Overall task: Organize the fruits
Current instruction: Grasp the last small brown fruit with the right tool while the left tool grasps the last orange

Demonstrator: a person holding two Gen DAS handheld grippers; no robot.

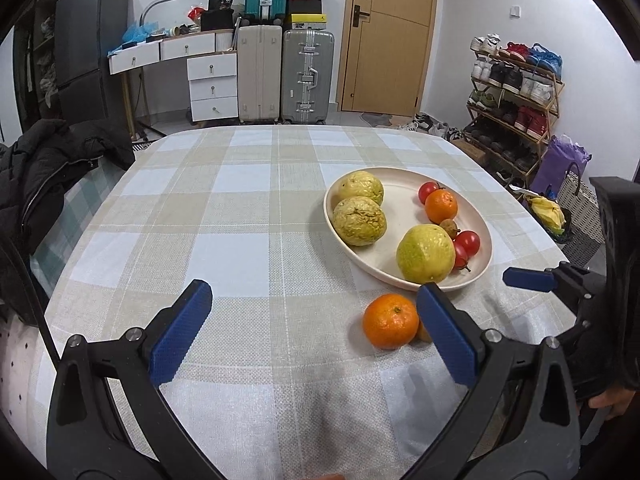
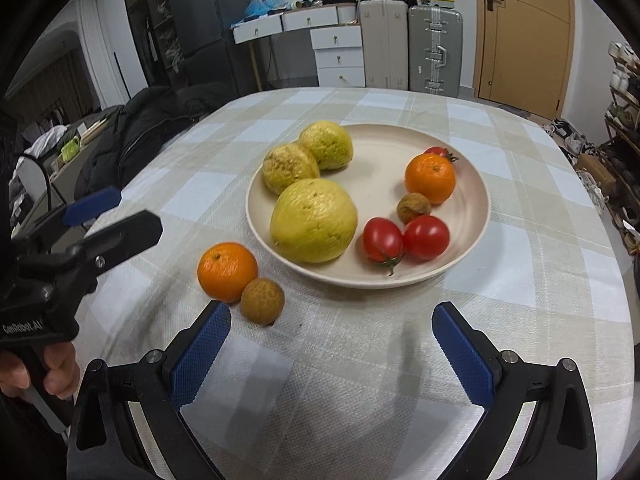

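We list one orange (image 2: 227, 272) and longan (image 2: 262, 301), touching, on the surface just outside the plate (image 2: 476, 216), beside our right claw's (image 2: 332, 354) left finger; both claws wide, empty.

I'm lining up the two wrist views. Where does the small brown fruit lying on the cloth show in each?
Left wrist: brown fruit at lower right, mostly hidden behind the gripper's finger, beside the loose orange.
Right wrist: lower left of centre, touching that orange.
Shared landmark: the plate.
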